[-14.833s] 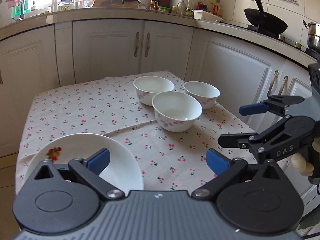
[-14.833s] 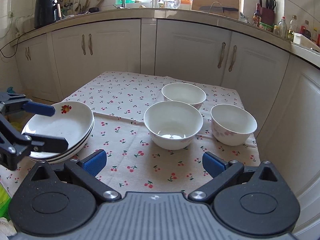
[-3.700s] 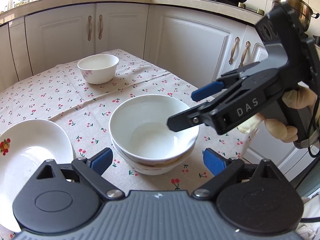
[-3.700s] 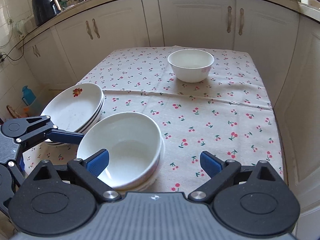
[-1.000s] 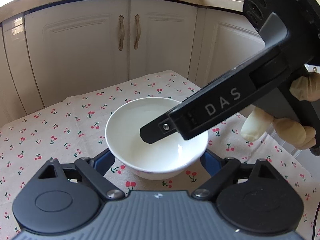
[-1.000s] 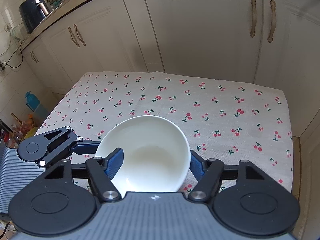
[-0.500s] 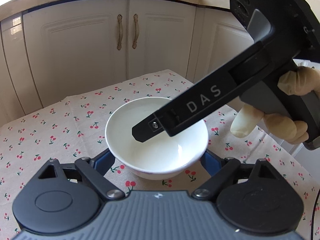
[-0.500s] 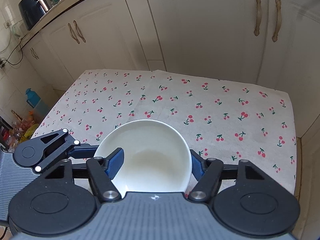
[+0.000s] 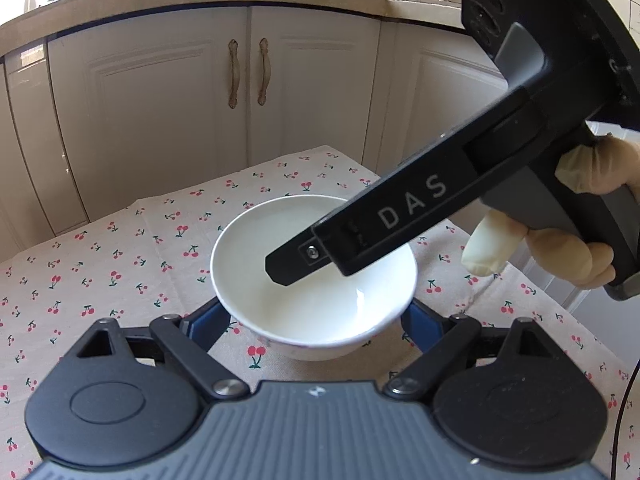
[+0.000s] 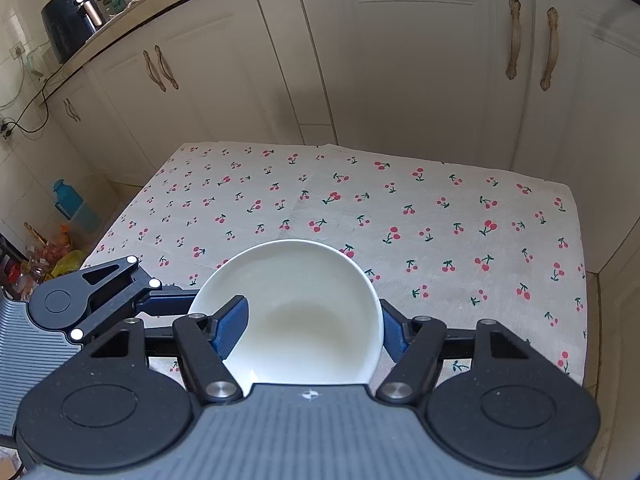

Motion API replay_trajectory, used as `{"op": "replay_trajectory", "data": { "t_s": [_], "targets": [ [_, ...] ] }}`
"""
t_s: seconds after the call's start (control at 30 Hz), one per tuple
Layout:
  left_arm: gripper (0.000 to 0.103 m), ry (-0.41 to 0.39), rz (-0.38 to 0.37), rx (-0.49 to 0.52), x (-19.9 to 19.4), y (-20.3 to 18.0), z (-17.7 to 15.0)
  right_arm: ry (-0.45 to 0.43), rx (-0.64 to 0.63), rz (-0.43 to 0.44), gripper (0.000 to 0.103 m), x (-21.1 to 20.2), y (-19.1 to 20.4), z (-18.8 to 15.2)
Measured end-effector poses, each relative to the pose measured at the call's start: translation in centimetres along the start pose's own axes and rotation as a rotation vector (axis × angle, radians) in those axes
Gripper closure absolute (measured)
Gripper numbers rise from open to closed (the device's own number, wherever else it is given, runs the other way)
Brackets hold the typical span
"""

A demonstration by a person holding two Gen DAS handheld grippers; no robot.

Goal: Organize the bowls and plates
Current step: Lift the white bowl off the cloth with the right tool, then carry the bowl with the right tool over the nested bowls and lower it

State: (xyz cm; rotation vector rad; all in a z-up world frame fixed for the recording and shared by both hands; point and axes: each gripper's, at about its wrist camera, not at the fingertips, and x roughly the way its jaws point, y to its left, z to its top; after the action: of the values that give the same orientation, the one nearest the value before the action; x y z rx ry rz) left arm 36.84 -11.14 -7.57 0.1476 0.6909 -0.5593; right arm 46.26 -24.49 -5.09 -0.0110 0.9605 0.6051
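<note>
One white bowl [image 9: 316, 276] on the cherry tablecloth [image 10: 440, 216] (nothing else on it), right gripper [image 10: 314, 326] clamping its wall, left gripper [image 9: 316, 320] straddling, grip unclear.

left wrist: looks down over my claw, close on the white ceramic bowl [image 9: 312, 280].
right wrist: close above that same bowl [image 10: 296, 312], facing the cherry-print tablecloth's [image 10: 440, 216] far edge.

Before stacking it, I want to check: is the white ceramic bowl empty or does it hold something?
Empty. The white ceramic bowl shows only its bare glossy inside in both wrist views.
</note>
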Motion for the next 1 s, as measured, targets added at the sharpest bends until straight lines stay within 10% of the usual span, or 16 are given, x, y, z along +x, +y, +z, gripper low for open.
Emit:
{"op": "replay_trajectory", "data": {
  "t_s": [1.0],
  "targets": [
    [0.012, -0.027, -0.043, 0.038, -12.9, -5.6, -4.5, -0.027, -0.032, -0.023, 0.029, -10.3, 10.7, -7.9]
  ]
}}
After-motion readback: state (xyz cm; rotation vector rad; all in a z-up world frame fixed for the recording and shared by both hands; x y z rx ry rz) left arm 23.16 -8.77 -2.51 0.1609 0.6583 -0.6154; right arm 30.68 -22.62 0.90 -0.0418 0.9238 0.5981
